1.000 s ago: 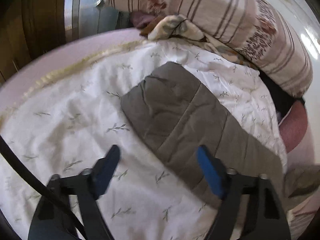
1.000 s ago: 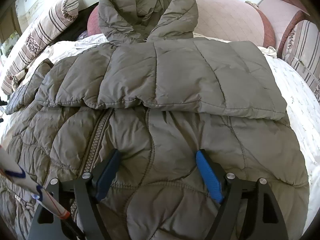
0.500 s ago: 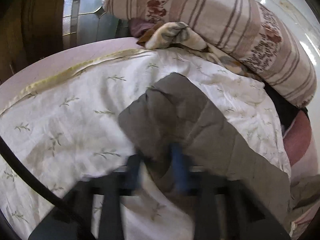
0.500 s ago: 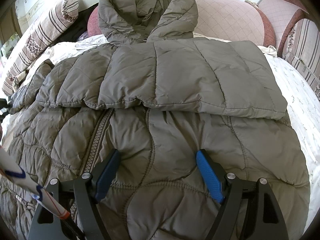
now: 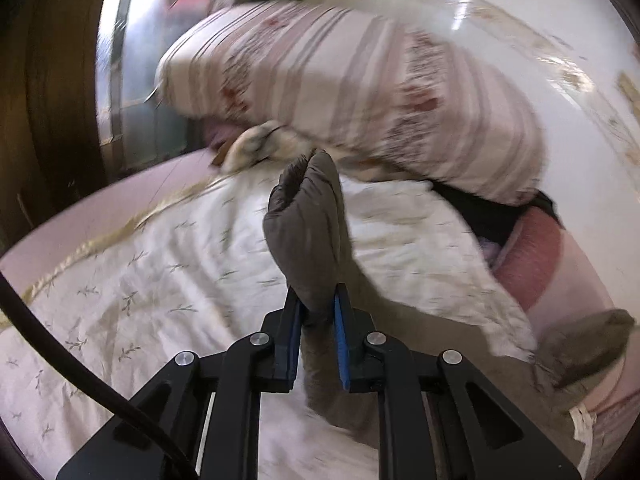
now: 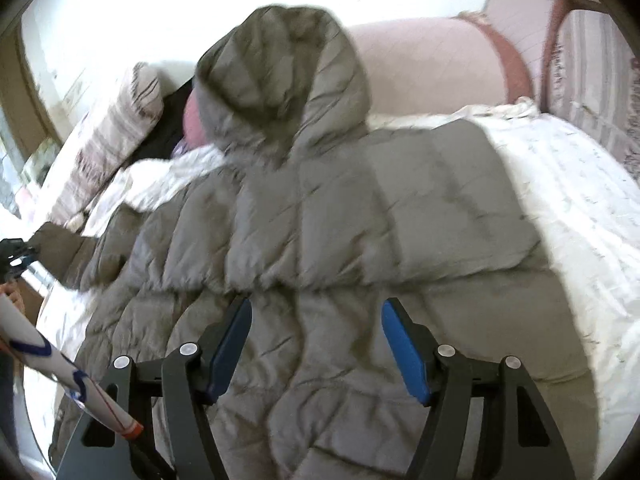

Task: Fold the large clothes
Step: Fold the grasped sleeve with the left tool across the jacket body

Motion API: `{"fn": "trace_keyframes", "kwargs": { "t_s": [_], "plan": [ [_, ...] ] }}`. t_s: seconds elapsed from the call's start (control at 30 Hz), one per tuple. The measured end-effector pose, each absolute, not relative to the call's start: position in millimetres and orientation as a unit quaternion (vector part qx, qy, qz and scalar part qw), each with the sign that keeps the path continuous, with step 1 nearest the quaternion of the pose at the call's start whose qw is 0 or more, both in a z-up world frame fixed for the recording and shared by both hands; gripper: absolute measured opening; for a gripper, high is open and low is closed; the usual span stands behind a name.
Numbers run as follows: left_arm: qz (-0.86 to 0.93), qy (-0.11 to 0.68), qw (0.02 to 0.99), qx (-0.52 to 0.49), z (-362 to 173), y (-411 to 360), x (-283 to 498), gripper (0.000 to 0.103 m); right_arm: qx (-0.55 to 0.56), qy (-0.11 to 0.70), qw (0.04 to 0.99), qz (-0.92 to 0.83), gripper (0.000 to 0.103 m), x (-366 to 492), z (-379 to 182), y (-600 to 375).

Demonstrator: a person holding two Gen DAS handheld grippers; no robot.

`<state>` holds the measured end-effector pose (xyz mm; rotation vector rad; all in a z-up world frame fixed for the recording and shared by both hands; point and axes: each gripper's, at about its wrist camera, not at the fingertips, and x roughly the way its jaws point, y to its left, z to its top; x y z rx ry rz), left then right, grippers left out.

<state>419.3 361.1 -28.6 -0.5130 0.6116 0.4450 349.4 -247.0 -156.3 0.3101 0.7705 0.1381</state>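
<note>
Presently, left wrist view: left gripper (image 5: pixel 316 312) clamped on the sleeve cuff (image 5: pixel 308 232) above the bedspread (image 5: pixel 140 280), which may slip free under drag; right wrist view: right gripper (image 6: pixel 316 344), jaws just narrowing yet parted and empty, hovers over the jacket (image 6: pixel 340 220) on the bed.

Daylight floods both fisheye views; the wall (image 6: pixel 160 12) blows out white. Motion blur smears the striped pillow (image 5: pixel 360 92) and jacket hood (image 6: pixel 280 80). Edges curve and darken.
</note>
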Motion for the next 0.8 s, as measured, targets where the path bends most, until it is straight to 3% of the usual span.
{"fn": "trace_keyframes", "kwargs": {
  "t_s": [0.4, 0.6, 0.8],
  "plan": [
    [0.092, 0.262, 0.95, -0.144, 74.0, 157.6, 400.5, 0.014, 0.23, 0.334, 0.914, -0.003, 0.072, 324.0, -132.7, -326.3],
    [0.021, 0.27, 0.958, -0.094, 82.8, 35.4, 387.4, 0.014, 0.268, 0.319, 0.909, -0.021, 0.072, 308.0, -127.6, -365.3],
    [-0.033, 0.302, 0.95, -0.066, 56.1, -64.2, 380.5, 0.014, 0.303, 0.31, 0.901, -0.034, 0.072, 292.8, -125.3, -403.5]
  ]
}}
